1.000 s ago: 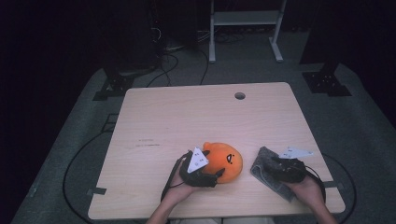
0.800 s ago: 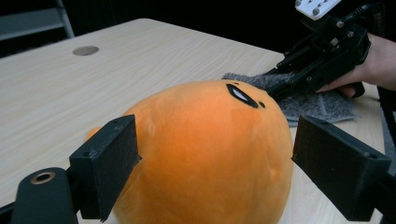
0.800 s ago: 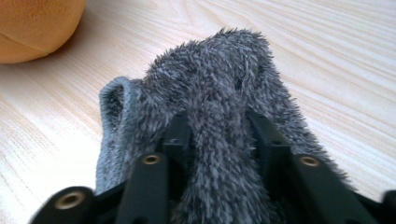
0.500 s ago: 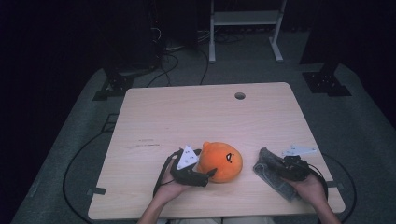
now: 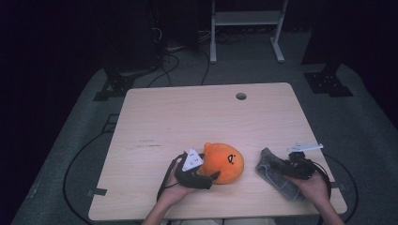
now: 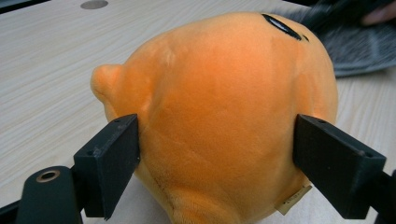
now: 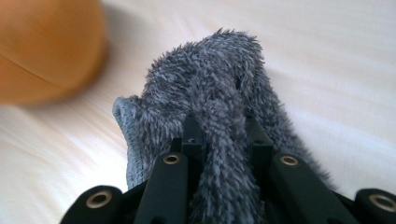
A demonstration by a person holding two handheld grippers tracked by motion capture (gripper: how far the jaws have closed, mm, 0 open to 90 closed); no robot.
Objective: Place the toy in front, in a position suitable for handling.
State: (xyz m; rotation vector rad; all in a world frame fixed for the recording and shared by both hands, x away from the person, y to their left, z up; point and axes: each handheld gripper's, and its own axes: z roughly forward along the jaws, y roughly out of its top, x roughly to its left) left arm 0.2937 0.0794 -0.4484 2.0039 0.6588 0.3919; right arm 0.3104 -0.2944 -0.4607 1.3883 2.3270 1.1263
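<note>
An orange plush point(image 5: 224, 161) point(image 6: 219, 93) with a black stitched eye lies on the wooden table point(image 5: 197, 117) near its front edge. My left gripper point(image 5: 210, 177) point(image 6: 217, 140) is open wide, one jaw against each side of the plush. To the right lies a grey fuzzy cloth point(image 5: 273, 174) point(image 7: 205, 79). My right gripper point(image 5: 283, 167) point(image 7: 222, 122) is shut on a raised fold of that cloth, low over the table. The orange plush point(image 7: 44, 46) shows blurred at the upper left of the right gripper view.
A round cable hole point(image 5: 241, 96) sits near the table's far edge. Cables point(image 5: 75, 164) trail over the grey floor at the left. A white stand point(image 5: 246, 28) is behind the table.
My left gripper drew back a little to the left, then came in again around the plush. The right gripper and the cloth have barely moved.
</note>
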